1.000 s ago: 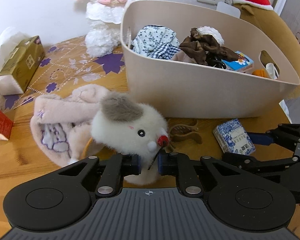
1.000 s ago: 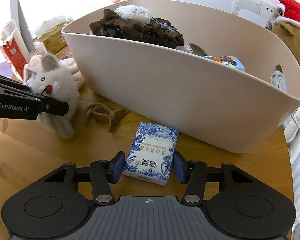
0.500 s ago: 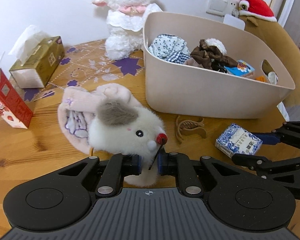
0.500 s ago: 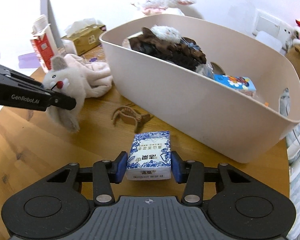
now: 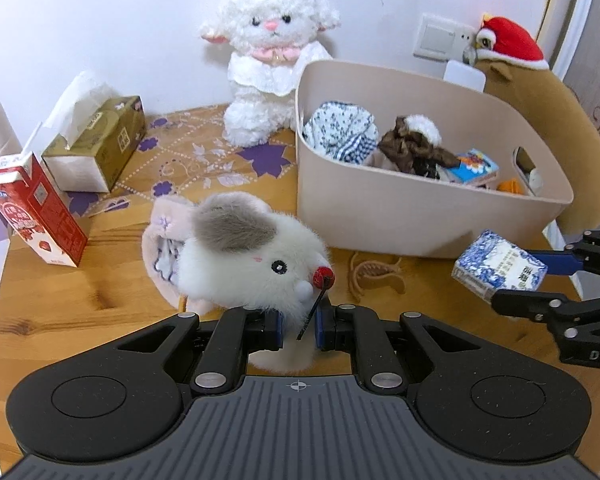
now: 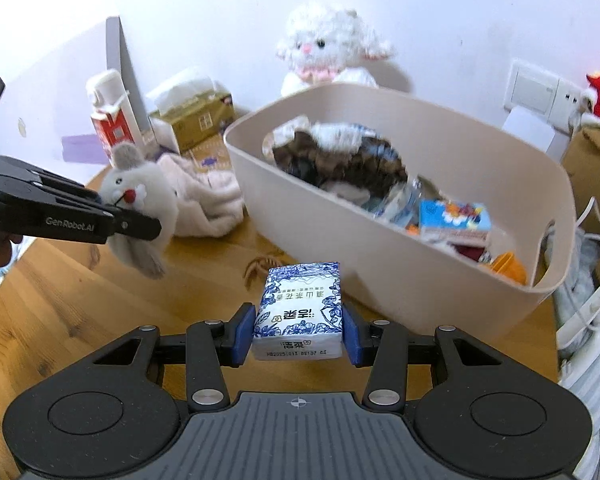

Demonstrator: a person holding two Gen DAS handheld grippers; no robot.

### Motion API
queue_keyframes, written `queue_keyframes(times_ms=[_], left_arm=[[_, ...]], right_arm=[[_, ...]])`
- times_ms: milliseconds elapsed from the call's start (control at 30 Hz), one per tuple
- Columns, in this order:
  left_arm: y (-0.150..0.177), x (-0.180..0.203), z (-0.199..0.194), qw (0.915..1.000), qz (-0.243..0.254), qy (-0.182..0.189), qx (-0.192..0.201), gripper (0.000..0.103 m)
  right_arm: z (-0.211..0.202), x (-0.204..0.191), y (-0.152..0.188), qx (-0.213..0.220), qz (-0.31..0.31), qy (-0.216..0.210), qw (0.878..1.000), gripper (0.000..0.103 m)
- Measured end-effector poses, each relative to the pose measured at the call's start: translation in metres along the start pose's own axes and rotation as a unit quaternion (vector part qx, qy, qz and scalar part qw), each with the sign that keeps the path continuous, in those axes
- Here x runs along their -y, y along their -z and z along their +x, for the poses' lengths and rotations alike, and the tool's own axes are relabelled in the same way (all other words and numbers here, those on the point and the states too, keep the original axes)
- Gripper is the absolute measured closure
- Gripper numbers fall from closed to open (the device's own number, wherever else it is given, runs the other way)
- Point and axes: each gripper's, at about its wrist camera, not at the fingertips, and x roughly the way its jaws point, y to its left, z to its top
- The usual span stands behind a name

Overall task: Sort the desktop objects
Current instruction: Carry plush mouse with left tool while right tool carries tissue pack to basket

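Observation:
My left gripper (image 5: 299, 328) is shut on a white plush mouse (image 5: 252, 264) with a grey ear and red nose, held above the wooden table (image 5: 80, 304). In the right wrist view the same mouse (image 6: 140, 196) hangs from the left gripper (image 6: 156, 229) at the left. My right gripper (image 6: 298, 334) is shut on a blue-and-white tissue pack (image 6: 300, 308), lifted off the table in front of the beige bin (image 6: 380, 248). From the left wrist view that pack (image 5: 500, 266) hangs at the right, beside the bin (image 5: 420, 216).
The bin holds cloths, a brown scrunchie and a small colourful box (image 5: 476, 168). A brown hair claw (image 5: 374, 276) and a pink plush item (image 5: 164, 236) lie on the table. A red carton (image 5: 36, 208), a tissue box (image 5: 96, 144) and a white lamb toy (image 5: 272, 60) stand behind.
Both grippers have risen with their loads. The tissue pack left the table, and the right jaws closed onto it. The bin and table look farther away in both views.

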Motion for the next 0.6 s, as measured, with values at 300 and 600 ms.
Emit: queue_keyframes(times_ms=[300,600], left_arm=[[-0.007,0.01,-0.019,0.9997,0.01,0.003,0.023,0.089],[-0.036,0.023,-0.033,0.9978,0.031,0.009,0.057,0.089]], right_arm=[[-0.034,0.005,-0.013,0.043,-0.008,-0.011,0.999,0.06],[-0.064,0.018,-0.033,0.086,-0.013,-0.006,0.996,0.06]])
